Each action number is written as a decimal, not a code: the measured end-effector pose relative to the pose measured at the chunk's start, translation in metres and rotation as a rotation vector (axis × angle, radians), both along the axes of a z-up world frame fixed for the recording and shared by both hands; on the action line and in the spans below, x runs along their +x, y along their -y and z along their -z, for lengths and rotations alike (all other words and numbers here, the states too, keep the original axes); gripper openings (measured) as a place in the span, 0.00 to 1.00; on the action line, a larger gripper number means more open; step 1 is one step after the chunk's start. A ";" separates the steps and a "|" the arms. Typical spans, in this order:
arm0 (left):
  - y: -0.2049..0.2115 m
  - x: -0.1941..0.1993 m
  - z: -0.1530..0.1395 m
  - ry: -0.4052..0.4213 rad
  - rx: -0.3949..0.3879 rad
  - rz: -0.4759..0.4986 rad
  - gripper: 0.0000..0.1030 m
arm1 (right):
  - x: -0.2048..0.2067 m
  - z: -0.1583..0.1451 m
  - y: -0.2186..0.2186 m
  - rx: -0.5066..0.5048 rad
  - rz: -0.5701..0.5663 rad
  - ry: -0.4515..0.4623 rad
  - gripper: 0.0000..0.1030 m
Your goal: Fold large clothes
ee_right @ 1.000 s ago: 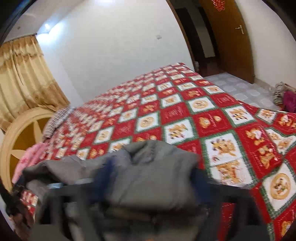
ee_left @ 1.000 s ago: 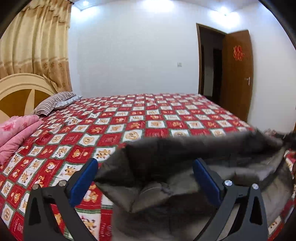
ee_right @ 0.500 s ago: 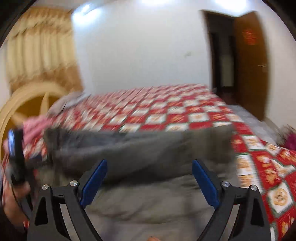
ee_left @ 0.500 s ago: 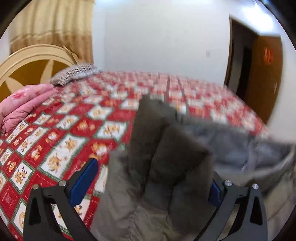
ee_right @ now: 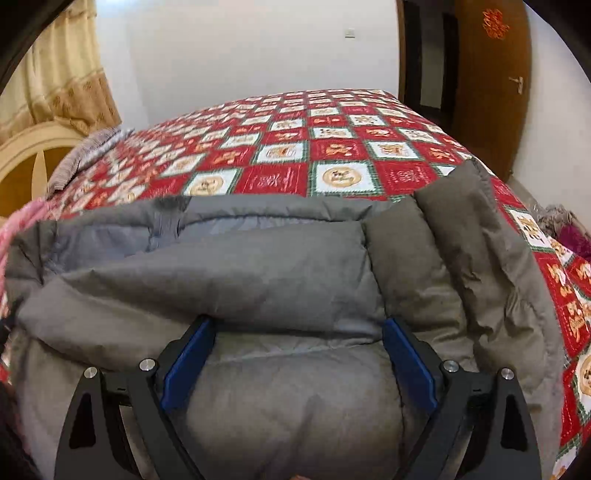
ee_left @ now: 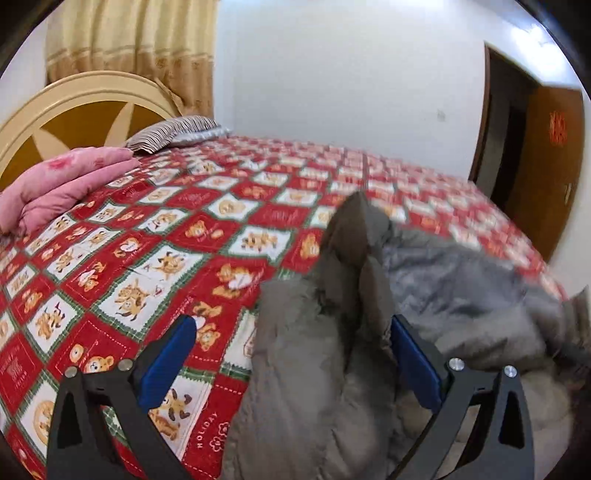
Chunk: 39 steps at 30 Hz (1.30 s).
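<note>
A wide bed [ee_left: 258,206] is filling most of the room, and a red patchwork bedspread [ee_right: 332,147] with cartoon squares is covering it. At the head, a round cream and brown headboard [ee_left: 74,110] is standing against the wall. A striped pillow [ee_left: 170,134] and a folded pink quilt [ee_left: 62,177] are lying near it. Golden curtains [ee_left: 129,48] are hanging behind the headboard. The white wall [ee_left: 332,74] is reflecting ceiling light, and a small switch plate [ee_right: 349,34] is sitting on it. On the right, a brown wooden door [ee_right: 491,74] with a red ornament [ee_right: 495,23] is standing open beside a dark doorway [ee_right: 424,55].
</note>
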<state>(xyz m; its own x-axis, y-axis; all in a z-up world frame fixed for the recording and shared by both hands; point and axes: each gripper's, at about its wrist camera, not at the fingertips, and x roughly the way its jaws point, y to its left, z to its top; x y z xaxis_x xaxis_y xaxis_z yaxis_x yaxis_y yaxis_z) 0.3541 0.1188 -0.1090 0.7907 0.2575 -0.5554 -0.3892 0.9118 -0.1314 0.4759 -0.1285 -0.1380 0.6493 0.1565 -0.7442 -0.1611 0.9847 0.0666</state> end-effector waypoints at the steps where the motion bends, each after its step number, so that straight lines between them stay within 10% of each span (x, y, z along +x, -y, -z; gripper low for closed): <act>1: 0.001 -0.005 -0.005 0.024 -0.005 -0.006 1.00 | -0.002 0.003 -0.001 -0.006 -0.002 0.007 0.90; 5: 0.011 -0.025 -0.038 0.161 0.062 -0.008 1.00 | -0.001 0.012 0.020 0.106 0.050 0.033 0.90; 9: 0.034 -0.014 -0.041 0.122 0.133 0.074 1.00 | -0.005 0.010 0.059 0.287 0.190 0.090 0.89; 20: 0.073 0.069 -0.014 -0.091 0.259 0.097 1.00 | -0.028 -0.039 -0.028 -0.022 -0.043 0.182 0.90; 24: 0.052 0.086 0.017 -0.205 0.166 0.037 1.00 | -0.012 -0.023 -0.051 -0.072 -0.071 0.106 0.90; 29: 0.038 0.087 0.028 -0.202 0.072 0.051 1.00 | 0.007 0.002 -0.045 -0.047 -0.039 0.045 0.90; 39: 0.052 0.060 -0.003 -0.074 0.121 0.085 1.00 | 0.014 0.021 -0.028 0.039 -0.013 0.019 0.92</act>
<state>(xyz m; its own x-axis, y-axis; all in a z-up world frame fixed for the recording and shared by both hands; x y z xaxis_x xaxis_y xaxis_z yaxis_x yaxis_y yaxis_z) 0.4138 0.0666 -0.1063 0.7706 0.2602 -0.5817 -0.3146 0.9492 0.0079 0.4896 -0.1007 -0.1592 0.6607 0.1936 -0.7253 -0.1756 0.9792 0.1013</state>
